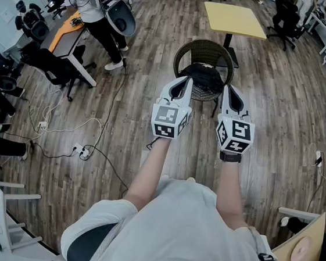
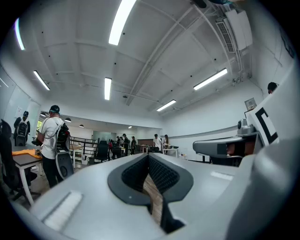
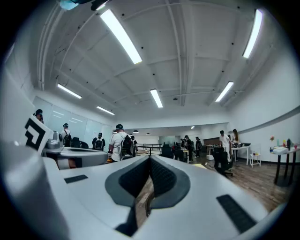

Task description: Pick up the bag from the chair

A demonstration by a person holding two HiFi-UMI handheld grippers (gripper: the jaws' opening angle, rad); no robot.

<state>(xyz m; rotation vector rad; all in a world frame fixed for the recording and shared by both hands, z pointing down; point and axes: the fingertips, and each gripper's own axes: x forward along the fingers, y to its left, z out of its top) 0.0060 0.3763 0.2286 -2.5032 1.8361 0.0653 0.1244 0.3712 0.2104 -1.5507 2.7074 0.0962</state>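
The black bag (image 1: 203, 74) lay slumped on the wicker chair (image 1: 183, 52) at your 12 o'clock, just beyond both grippers. It looked soft and probably light, so a top strap or fold seemed the best hold. Your left gripper (image 1: 187, 80) and right gripper (image 1: 227, 88) had their fingers closed on nothing. Only the head view showed the bag. The gripper views caught the ceiling (image 3: 187, 56) and distant people (image 2: 50, 140).

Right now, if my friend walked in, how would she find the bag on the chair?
Look for the square yellow table; right beside it stands a round brown wicker chair. The soft black bag lies slumped on that chair's seat. It is the only thing on the wicker chair, while the black office chairs stand far off at the room's edges.
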